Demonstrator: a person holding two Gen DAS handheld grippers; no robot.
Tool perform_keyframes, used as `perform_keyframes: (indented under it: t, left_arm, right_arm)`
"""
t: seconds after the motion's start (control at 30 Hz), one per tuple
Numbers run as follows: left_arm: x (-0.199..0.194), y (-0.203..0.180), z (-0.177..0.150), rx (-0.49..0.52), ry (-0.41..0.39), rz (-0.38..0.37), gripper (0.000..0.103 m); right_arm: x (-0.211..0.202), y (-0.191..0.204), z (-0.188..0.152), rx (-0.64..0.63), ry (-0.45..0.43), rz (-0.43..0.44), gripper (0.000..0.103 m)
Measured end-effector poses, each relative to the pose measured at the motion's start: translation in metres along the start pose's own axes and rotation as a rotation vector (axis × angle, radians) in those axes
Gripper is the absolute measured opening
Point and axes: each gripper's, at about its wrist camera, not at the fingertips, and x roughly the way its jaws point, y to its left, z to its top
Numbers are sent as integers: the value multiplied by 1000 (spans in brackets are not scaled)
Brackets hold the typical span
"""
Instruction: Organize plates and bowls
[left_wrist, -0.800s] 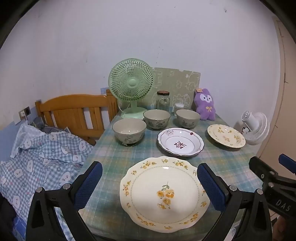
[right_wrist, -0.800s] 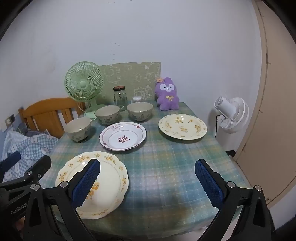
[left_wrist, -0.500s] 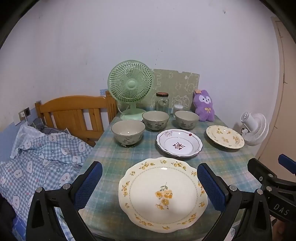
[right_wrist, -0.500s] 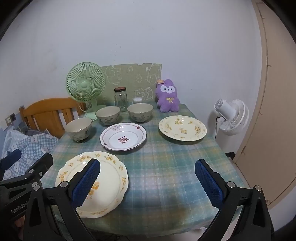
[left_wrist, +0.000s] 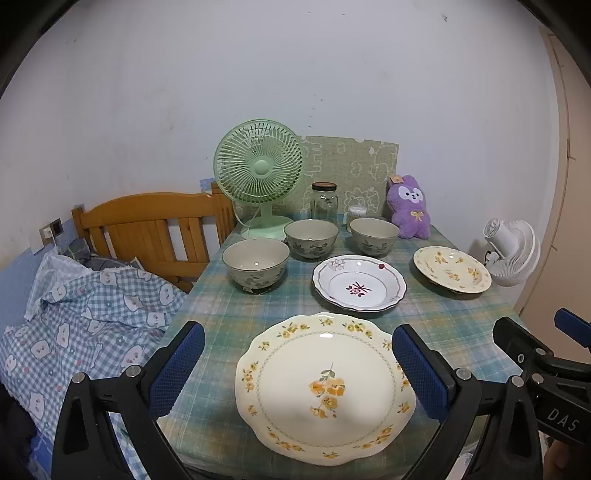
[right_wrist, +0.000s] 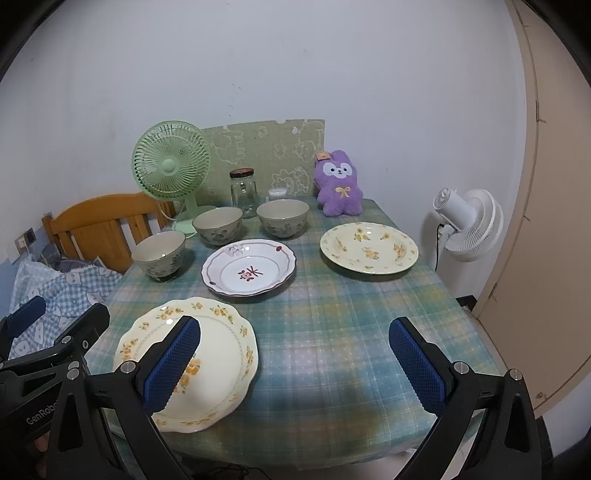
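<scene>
A large cream plate with yellow flowers (left_wrist: 325, 387) (right_wrist: 218, 343) lies at the near edge of the table. My left gripper (left_wrist: 295, 347) hovers open above it, with nothing between its fingers. Behind it sit a white plate with a red pattern (left_wrist: 358, 282) (right_wrist: 249, 271) and a cream deep plate (left_wrist: 452, 275) (right_wrist: 369, 247) at the right. Three grey-green bowls (left_wrist: 255, 264) (left_wrist: 311, 238) (left_wrist: 373, 236) stand in a row further back. My right gripper (right_wrist: 295, 332) is open over bare tablecloth, to the right of the large plate.
The table (left_wrist: 461, 325) has a green plaid cloth. At its back stand a green fan (left_wrist: 260, 173), a glass jar (left_wrist: 324, 201) and a purple plush toy (left_wrist: 410, 206). A wooden bed frame (left_wrist: 147, 229) with checked bedding is at the left, a white fan (right_wrist: 469, 225) at the right.
Both views have shifted only slightly. Both grippers stay open and no dish has moved.
</scene>
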Motion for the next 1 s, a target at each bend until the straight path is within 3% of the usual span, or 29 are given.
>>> perform_keyframes:
  t: [1.0]
  left_arm:
    - [10, -15, 8, 28, 9, 3, 101]
  right_arm:
    - [4, -11, 4, 27, 10, -5, 103]
